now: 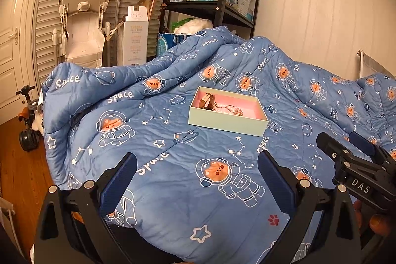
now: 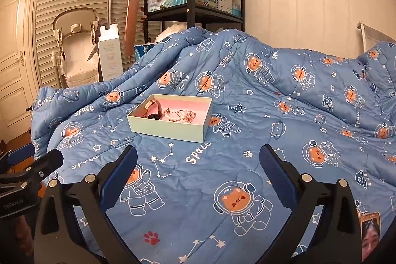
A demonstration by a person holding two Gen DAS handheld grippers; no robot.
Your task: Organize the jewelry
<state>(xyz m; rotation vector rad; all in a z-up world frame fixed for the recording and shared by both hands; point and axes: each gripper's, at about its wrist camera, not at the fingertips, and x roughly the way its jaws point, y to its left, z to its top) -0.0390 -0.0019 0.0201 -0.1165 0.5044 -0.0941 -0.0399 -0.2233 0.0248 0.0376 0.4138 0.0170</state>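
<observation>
1. A bed covered by a blue quilt [image 2: 247,115] printed with astronaut bears, stars and the word "Space" fills most of both views; the quilt is rumpled and heaped toward the far edge.
2. Behind the bed, along a louvred wall, stand a black shelving unit [image 2: 193,9] crowded with bottles, baskets and soft toys, a white baby seat [image 1: 83,26] and a tall white carton [image 1: 135,37]. None of them touches the bed's working area.
3. The left tool [image 1: 198,180] hovers over the near edge of the bed, its two blue-padded fingers spread wide apart and holding nothing.
4. The right tool [image 2: 198,177] hovers just beside it, likewise spread apart and empty. Nothing lies between either tool and the box.
5. A shallow, pale green box [image 2: 170,128] with a pink lining sits lidless near the middle of the bed.
6. Inside it, at the left end, lies a watch [image 2: 153,110] with a tan strap and dark face.
7. Next to it lie a pearl bracelet [image 2: 170,115] and a fine gold chain [image 2: 186,115], bunched together.
</observation>
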